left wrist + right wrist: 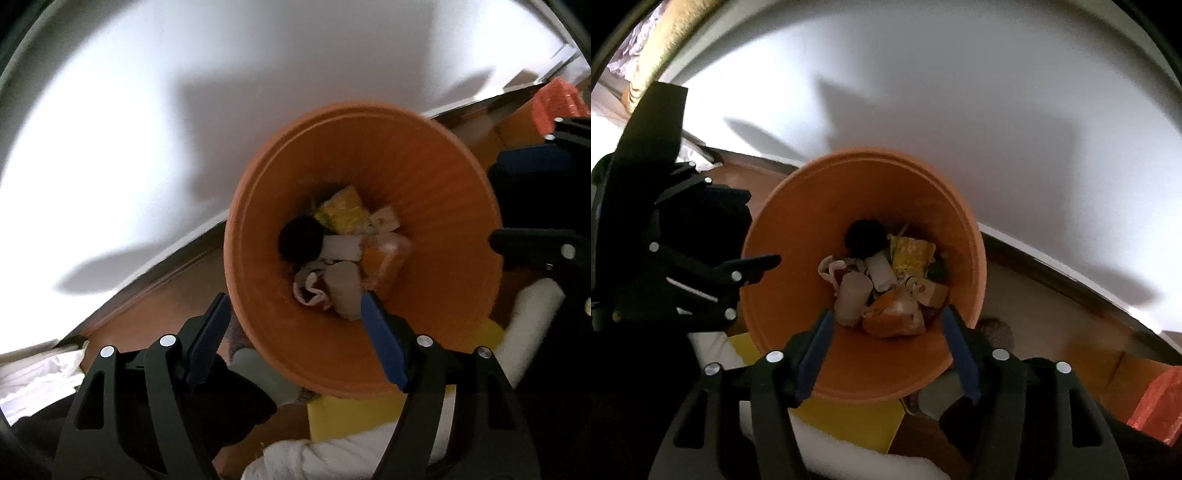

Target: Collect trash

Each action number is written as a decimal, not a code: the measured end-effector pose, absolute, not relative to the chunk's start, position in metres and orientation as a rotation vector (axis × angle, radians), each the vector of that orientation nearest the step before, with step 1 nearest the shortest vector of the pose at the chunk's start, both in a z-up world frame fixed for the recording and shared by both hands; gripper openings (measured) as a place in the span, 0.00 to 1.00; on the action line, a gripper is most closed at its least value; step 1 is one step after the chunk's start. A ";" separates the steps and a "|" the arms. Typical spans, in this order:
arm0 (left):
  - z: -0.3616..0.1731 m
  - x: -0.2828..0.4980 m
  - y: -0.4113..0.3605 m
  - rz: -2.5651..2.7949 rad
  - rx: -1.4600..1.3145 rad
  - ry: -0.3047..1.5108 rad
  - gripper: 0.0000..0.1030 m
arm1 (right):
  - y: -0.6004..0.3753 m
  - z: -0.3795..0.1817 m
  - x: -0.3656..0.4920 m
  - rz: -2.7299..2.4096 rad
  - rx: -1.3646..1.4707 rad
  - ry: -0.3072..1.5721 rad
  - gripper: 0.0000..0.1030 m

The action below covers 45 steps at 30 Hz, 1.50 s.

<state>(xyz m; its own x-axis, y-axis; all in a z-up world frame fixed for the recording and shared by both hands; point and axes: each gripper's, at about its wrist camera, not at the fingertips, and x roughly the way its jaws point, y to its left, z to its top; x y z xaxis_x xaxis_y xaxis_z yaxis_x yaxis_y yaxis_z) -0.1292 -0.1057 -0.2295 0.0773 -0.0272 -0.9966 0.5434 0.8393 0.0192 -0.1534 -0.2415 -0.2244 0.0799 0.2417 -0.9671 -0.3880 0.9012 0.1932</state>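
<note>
An orange waste bin (424,177) stands on the floor against a white wall, and both wrist views look straight down into it. At its bottom lie a yellow packet (343,210), a white paper cup (853,295), an orange wrapper (894,317), crumpled tissue (310,288), a small carton (932,291) and a black round thing (301,238). My left gripper (295,295) hangs open over the bin's near rim with nothing between its blue pads. My right gripper (886,310) is open over the mouth too, and empty. Each gripper appears at the edge of the other's view.
A yellow sheet (849,421) lies under the bin's near side. White cloth (37,376) sits at the left, and an orange plastic bag (1156,402) on the wooden floor at the right. A dark baseboard (1071,273) runs along the wall.
</note>
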 end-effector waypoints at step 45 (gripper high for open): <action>-0.030 0.069 -0.073 -0.018 0.044 0.750 0.93 | -0.290 -0.050 0.042 -0.136 0.120 0.663 0.95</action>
